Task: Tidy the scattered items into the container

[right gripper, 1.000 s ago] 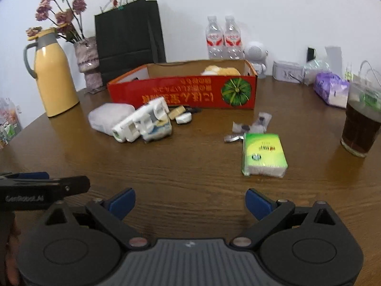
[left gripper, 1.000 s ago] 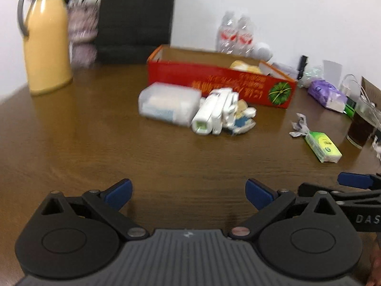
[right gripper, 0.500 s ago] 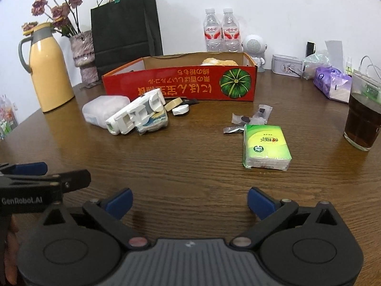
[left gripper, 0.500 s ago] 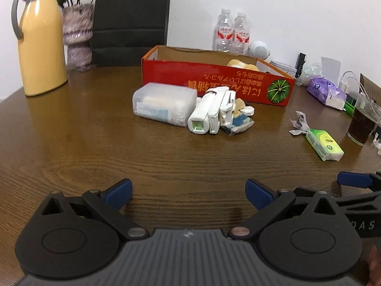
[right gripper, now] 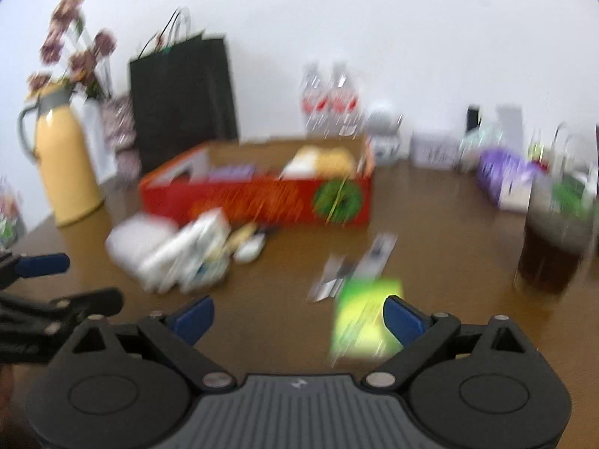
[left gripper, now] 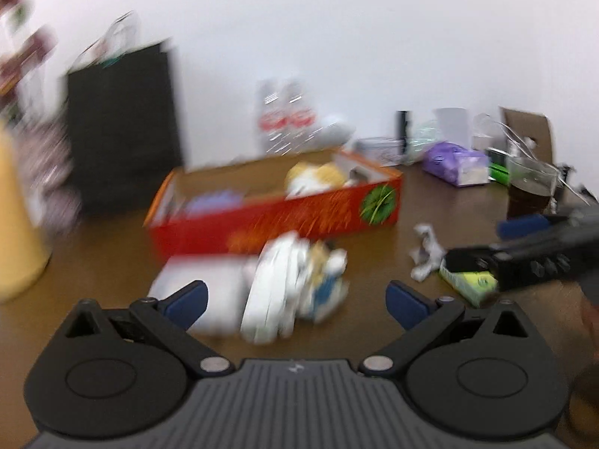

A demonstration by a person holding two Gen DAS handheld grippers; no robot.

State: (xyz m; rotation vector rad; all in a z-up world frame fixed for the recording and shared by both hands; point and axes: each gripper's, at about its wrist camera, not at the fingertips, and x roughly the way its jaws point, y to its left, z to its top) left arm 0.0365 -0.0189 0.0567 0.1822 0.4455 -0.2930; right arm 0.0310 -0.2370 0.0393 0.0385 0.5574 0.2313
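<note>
Left tool (left gripper: 295, 301): blue-tipped fingers spread wide, gripping nothing, hanging just above the white clutter.
Right tool (right gripper: 298, 316): fingers wide apart too, empty, right fingertip over the green packet.
Container: long red cardboard box with a green pumpkin print (right gripper: 262, 202), open top, already some yellow and purple stuff inside, sits mid-surface.
Scattered bits: pile of white plastic pieces and wrappers (left gripper: 295, 280) just in front of the box; frosted plastic case (left gripper: 209, 284) touching that pile; bright green tissue packet (right gripper: 365, 318); crumpled foil wrappers (right gripper: 352, 269) beside it.
In the way: glass of dark drink (right gripper: 550, 254) on the right, yellow thermos jug (right gripper: 63, 168) on the left.
Surface: brown wooden surface (right gripper: 430, 262), pretty blurry all over.
</note>
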